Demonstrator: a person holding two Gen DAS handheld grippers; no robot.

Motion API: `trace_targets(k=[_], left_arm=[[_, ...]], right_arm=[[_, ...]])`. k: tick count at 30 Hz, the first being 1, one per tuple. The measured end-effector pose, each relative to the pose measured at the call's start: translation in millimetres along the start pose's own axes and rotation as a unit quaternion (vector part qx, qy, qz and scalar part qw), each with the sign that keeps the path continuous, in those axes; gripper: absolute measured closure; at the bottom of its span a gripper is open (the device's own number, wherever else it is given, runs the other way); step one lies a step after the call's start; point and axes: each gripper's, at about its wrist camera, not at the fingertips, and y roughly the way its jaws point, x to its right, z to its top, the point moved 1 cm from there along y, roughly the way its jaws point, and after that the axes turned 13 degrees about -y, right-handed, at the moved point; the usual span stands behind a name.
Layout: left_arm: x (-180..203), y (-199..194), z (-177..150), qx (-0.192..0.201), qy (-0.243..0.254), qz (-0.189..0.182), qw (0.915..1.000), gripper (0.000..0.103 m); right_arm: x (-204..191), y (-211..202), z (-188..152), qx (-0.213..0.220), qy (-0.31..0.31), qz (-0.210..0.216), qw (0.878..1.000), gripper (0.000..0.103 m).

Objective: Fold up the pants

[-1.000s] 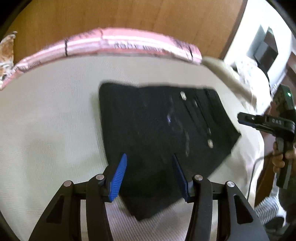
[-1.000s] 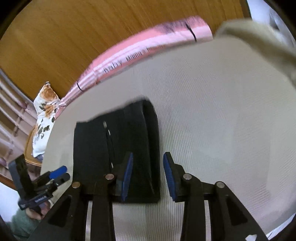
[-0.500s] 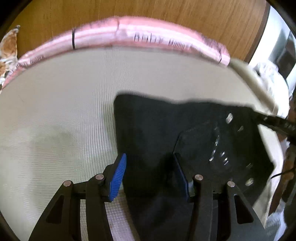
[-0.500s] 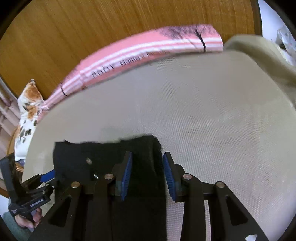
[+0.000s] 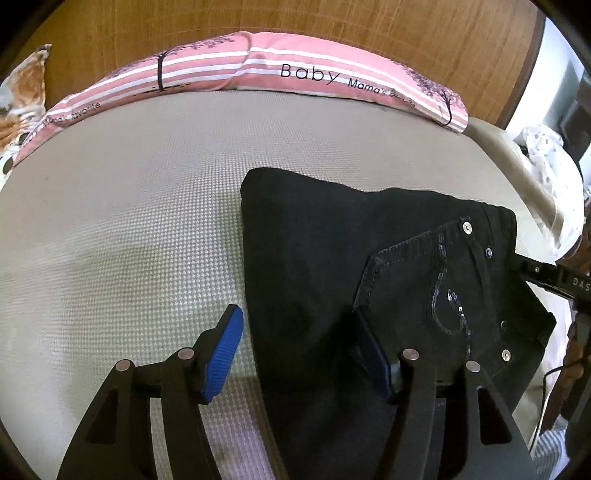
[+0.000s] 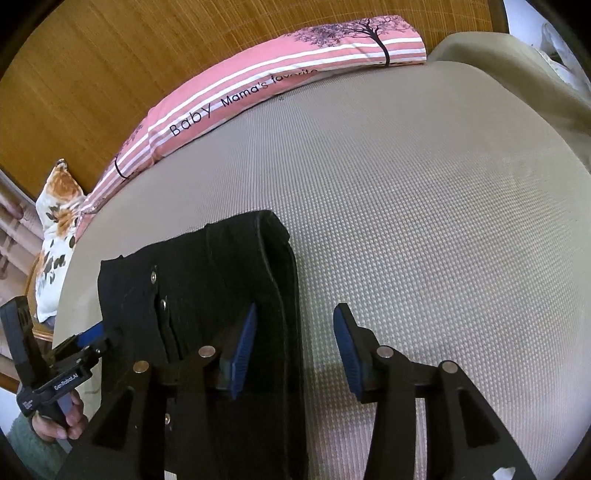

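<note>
Black pants (image 5: 332, 258), folded into a thick rectangle with a back pocket and rivets on top, lie on a beige mattress (image 5: 129, 221). My left gripper (image 5: 299, 350) is open and straddles the left edge of the pants near the front; it holds nothing. In the right wrist view the pants (image 6: 207, 288) lie at lower left. My right gripper (image 6: 295, 347) is open and straddles their right folded edge. The left gripper also shows there (image 6: 99, 336), at the pants' left edge. The right gripper's tip shows in the left wrist view (image 5: 535, 273), at the pants' right edge.
A pink striped pillow (image 5: 258, 70) lies along the wooden headboard (image 5: 295, 22) at the far edge. A floral cushion (image 6: 55, 221) sits at the far left. A beige blanket (image 6: 517, 74) and white cloth (image 5: 546, 155) lie at the right side.
Both grippers have come lower and closer to the pants. The right gripper's fingers have opened wider. The pants stay folded in place.
</note>
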Motion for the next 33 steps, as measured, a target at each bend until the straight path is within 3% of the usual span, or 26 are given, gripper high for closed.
trace_targets(k=[11,21,28,33], left_arm=[[7.1,-14.3,-22.6,0.009,0.025,0.045,0.9986,0.04],[3.1,-28.7,-35.9,0.0,0.019,0.061,0.9979,0.04],[-20.1,-32.0,-38.8,-0.033,-0.035,0.028,0.9985,0.04],[-37.4,-31.6,-38.1,-0.065,-0.084,-0.029,0.9939,0.04]], right_arm=[[-1.3,-8.6,-13.2,-0.001,0.004,0.007,1.0,0.062],[-1.4,-21.7,-22.0,0.003,0.003,0.014,1.0,0.062],[4.2,-23.5,-24.7,-0.006,0.003,0.022,1.0,0.056],[13.8,-22.1,-25.8,-0.014,0.016,0.041,0.999,0.049]])
